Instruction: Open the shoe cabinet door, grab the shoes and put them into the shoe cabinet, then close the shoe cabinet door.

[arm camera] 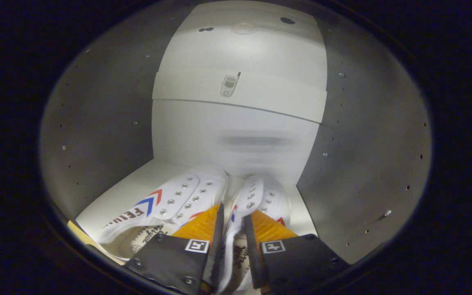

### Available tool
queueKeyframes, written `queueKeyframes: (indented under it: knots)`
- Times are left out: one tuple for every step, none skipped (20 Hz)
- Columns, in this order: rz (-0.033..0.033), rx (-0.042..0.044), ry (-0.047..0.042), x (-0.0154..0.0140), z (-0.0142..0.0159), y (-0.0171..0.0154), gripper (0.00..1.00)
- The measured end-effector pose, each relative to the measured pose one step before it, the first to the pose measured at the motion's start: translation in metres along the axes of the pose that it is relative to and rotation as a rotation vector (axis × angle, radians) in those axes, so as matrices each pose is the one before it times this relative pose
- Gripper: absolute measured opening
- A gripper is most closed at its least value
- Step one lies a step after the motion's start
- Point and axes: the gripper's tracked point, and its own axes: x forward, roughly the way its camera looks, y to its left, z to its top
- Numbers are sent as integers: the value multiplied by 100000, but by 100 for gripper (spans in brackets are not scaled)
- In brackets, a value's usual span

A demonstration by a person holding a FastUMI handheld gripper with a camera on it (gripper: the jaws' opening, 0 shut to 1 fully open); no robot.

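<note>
Inside the shoe cabinet point(96, 123), two white shoes point(187, 196) lie side by side on its floor, toes toward the back wall point(236, 135) (a small metal fitting point(229, 85) sits higher up that wall). The gripper point(232, 229) is nearly closed, its fingers pinching the inner side of the right-hand shoe point(256, 196).

shoes point(203, 196) crowd the cabinet floor point(117, 196) ahead, open space above them; side walls point(105, 123) hem both flanks
</note>
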Motion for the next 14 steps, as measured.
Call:
queueKeyframes:
  knots:
    - [-6016, -2648, -2774, -616, 722, -1628, 35]
    - [-3516, -620, -2347, -412, 649, -1221, 46]
    - [220, 1576, -1444, -642, 521, -434, 56]
    - [767, 1434, -278, -472, 345, 591, 67]
    - [994, 649, -244, -425, 79, 0, 77]
    - [480, -239, -165, -554, -7, -141, 88]
    - [462, -755, -558, -676, 192, 139, 98]
    - [-142, -848, -866, -625, 234, 99, 98]
    - [821, -444, -1483, -876, 477, 394, 98]
    - [1021, 406, -1533, -906, 571, 460, 98]
    - [1151, 688, -1805, -1138, 681, 536, 98]
    - [782, 504, -1835, -1295, 729, 410, 98]
    - [656, 526, -2079, -1459, 818, 496, 98]
    - [401, 878, -2101, -1697, 969, 426, 98]
